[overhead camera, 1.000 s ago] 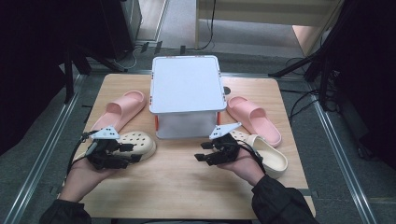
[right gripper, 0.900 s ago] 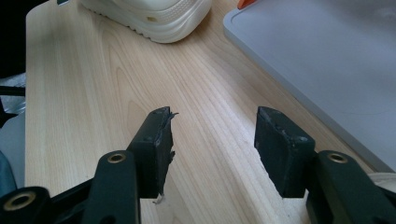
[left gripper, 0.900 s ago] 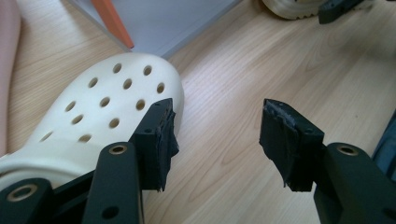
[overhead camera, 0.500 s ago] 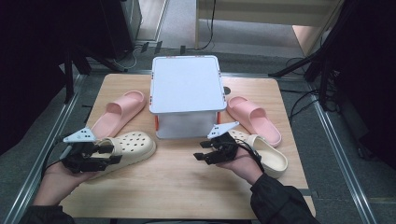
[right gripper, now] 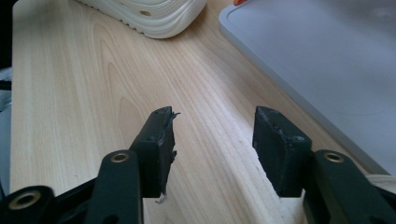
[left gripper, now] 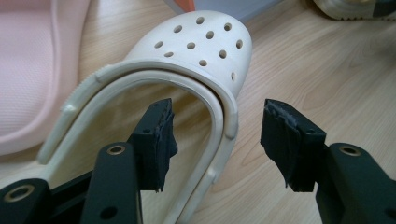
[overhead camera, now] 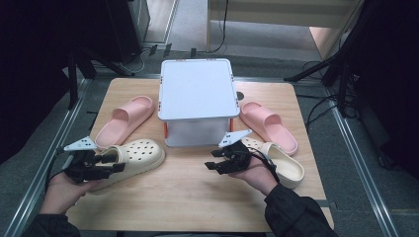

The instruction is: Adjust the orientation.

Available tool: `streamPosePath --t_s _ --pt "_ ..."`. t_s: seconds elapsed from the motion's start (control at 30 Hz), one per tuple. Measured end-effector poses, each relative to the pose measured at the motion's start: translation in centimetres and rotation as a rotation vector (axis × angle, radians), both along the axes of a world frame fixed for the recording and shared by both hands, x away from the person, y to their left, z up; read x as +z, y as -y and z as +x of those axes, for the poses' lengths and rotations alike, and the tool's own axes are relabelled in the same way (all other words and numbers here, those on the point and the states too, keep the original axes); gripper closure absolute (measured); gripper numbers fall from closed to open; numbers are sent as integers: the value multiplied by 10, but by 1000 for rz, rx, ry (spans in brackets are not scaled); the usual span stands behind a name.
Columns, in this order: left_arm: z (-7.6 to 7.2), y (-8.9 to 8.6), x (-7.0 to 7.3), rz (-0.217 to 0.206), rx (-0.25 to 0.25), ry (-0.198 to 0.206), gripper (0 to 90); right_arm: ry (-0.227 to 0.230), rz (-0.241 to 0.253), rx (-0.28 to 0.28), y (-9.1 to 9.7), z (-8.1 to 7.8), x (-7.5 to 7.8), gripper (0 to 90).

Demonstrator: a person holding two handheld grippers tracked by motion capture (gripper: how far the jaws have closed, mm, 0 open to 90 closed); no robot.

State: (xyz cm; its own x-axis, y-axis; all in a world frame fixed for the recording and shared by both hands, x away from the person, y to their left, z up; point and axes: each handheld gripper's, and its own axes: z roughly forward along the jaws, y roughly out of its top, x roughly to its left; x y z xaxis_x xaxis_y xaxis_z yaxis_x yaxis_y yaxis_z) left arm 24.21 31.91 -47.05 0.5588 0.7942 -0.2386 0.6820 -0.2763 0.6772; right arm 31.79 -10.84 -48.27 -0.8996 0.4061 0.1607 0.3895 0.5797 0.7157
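Since the earlier frame the left gripper (overhead camera: 114, 163) has slid out toward the table's 8 o'clock corner, and the cream clog (overhead camera: 132, 157) that was partly under it now lies mostly uncovered, while the right gripper (overhead camera: 212, 160) has kept its place at about 5 o'clock of the grey box (overhead camera: 196, 90). In the left gripper view the jaws stand wide apart and straddle the clog's side wall by the heel opening: one pad sits inside the shoe, the other outside over the bare wooden table (left gripper: 327, 70), and neither pad presses on the rim. The clog lies flat on its sole, at 7 o'clock of the box, its perforated toe pointing toward the table's middle; a pink slide (overhead camera: 126, 117) lies just beyond it, at 9 o'clock of the box. In the right gripper view the jaws have just been closing a little, yet they are apart with only bare wood between them; the box's grey wall fills the 2 o'clock part of that view and the left clog's toe shows at 12 o'clock. A second cream clog (overhead camera: 284, 165) lies just behind the right hand (overhead camera: 254, 173), at 5 o'clock of the box, with a second pink slide (overhead camera: 269, 126) beside it at 3 o'clock
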Motion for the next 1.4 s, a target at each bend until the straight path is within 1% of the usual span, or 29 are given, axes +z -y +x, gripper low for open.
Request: streamPosePath --t_s 0.07,0.1,0.2,0.27,0.3,0.33,0.37,0.4,0.43,0.5,0.67,0.77,0.83,0.9,1.0,1.07,1.13,1.2,1.23,1.33,1.4 --pt "3 6 -4 29 -12 0 447 -2 -2 1 -1 0 0 497" --pt "4 8 -5 36 -15 2 452 0 -4 6 -2 -1 -1 498" --pt "8 12 -10 26 -23 3 474 -4 -7 10 -3 -1 -2 499" --pt "11 13 -13 6 -31 -5 544 -1 -6 13 -4 -2 -2 509" --pt "13 14 -13 -4 -38 -22 638 -4 1 18 -5 -2 -1 518" --pt "14 15 -14 -1 -36 -19 638 -4 1 18 -5 -2 -1 518" --pt "15 16 -15 13 -40 -15 657 -4 8 21 -5 -2 -1 521" --pt "16 17 -16 23 -45 -19 695 -10 13 18 -5 -3 0 527" --pt "16 17 -17 24 -46 -17 720 -7 22 23 -5 -3 0 529" --pt "17 15 -17 13 -50 -23 740 -3 26 24 -5 -3 1 534" --pt "18 13 -17 3 -65 -25 755 -4 22 21 -4 -3 1 533" --pt "19 13 -15 3 -62 -39 759 -1 22 15 -3 -3 1 535" --pt "19 14 -11 -2 -50 -43 760 0 23 11 -3 -3 2 536" --pt "19 16 -6 -17 -41 -39 759 2 23 1 -1 -4 2 535" --pt "17 21 4 -32 -52 -4 759 9 25 -2 1 -4 2 539" --pt "18 27 11 -34 -57 14 759 12 24 -11 3 -6 2 542" --pt "19 33 15 -40 -69 21 759 19 27 -13 5 -8 3 551" --pt "21 41 19 -52 -90 20 758 27 24 -15 7 -10 3 557" --pt "22 46 20 -49 -103 17 758 36 28 -17 10 -12 3 558" --pt "26 62 22 -40 -138 3 757 36 25 -27 12 -14 3 558" --pt "28 71 22 -46 -149 -9 757 40 27 -36 15 -17 3 554"
